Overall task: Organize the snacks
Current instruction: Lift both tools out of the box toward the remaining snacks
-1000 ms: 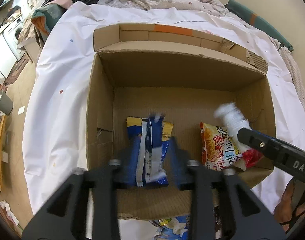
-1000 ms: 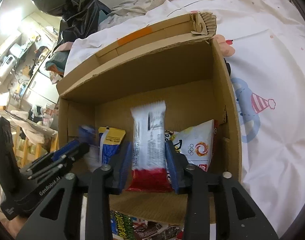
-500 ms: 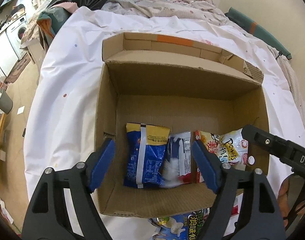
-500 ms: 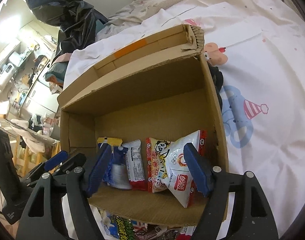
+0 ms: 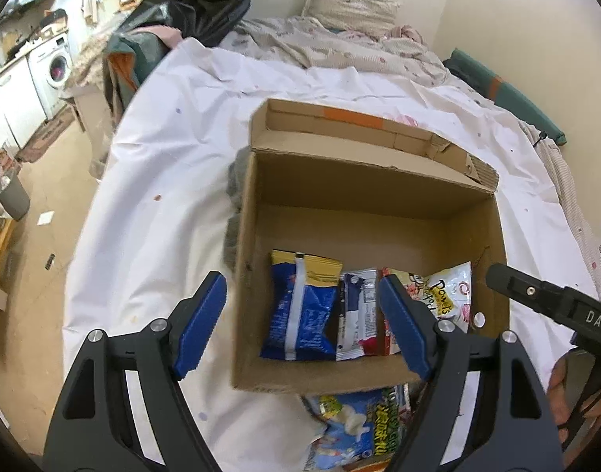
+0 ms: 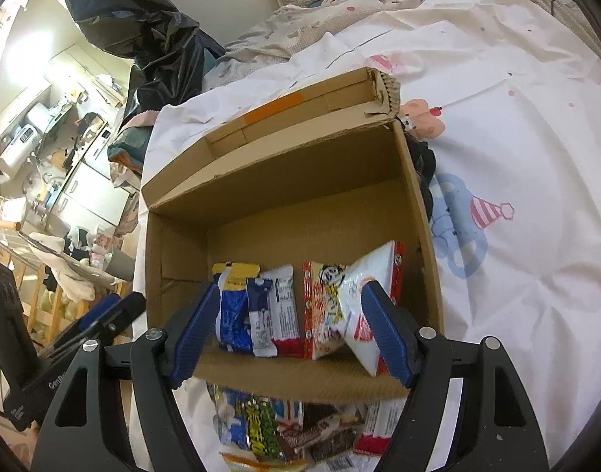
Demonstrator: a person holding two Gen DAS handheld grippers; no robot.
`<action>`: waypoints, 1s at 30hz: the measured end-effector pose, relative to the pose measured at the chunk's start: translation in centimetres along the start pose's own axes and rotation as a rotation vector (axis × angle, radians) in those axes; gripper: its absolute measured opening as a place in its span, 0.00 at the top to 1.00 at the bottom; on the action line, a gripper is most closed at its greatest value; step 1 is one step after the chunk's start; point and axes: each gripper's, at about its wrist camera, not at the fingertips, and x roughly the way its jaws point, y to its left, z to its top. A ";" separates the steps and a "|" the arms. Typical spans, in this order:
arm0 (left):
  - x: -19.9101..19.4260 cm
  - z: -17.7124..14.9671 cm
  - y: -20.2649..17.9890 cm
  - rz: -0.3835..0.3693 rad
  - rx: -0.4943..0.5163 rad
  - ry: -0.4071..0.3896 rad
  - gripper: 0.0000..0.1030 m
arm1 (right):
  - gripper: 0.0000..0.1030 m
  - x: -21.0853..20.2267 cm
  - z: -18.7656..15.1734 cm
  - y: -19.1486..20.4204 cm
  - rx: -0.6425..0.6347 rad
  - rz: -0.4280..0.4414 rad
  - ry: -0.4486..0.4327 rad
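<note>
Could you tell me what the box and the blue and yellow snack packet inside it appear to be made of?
The box looks like matte brown corrugated cardboard: fluting shows along its torn far corner. The blue and yellow snack packet seems to be glossy printed plastic film, judging by its crinkles, shine and the sealed seam down its back.

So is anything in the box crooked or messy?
Yes. The white packet at the right end of the row leans sideways on the red-and-white packet beside it, while the blue packet stands straighter. The cardboard box also has a torn back corner.
</note>
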 end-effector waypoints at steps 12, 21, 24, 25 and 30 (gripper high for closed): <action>-3.7 -2.7 2.1 0.007 -0.019 -0.024 0.21 | 0.25 -3.4 -4.0 0.2 -0.013 -0.004 0.003; -5.0 -5.4 3.1 0.020 -0.047 -0.005 0.10 | 0.21 -5.4 -7.4 -0.3 -0.023 -0.028 0.003; -4.7 -6.3 3.4 0.024 -0.067 0.028 0.10 | 0.21 -5.7 -8.3 -1.1 -0.004 -0.036 0.011; -4.5 -6.8 3.5 0.018 -0.080 0.046 0.10 | 0.21 -5.8 -8.6 -1.5 0.007 -0.038 0.014; -3.0 -8.8 3.0 0.003 -0.085 0.146 0.10 | 0.21 -5.8 -9.6 -3.0 0.047 -0.064 0.038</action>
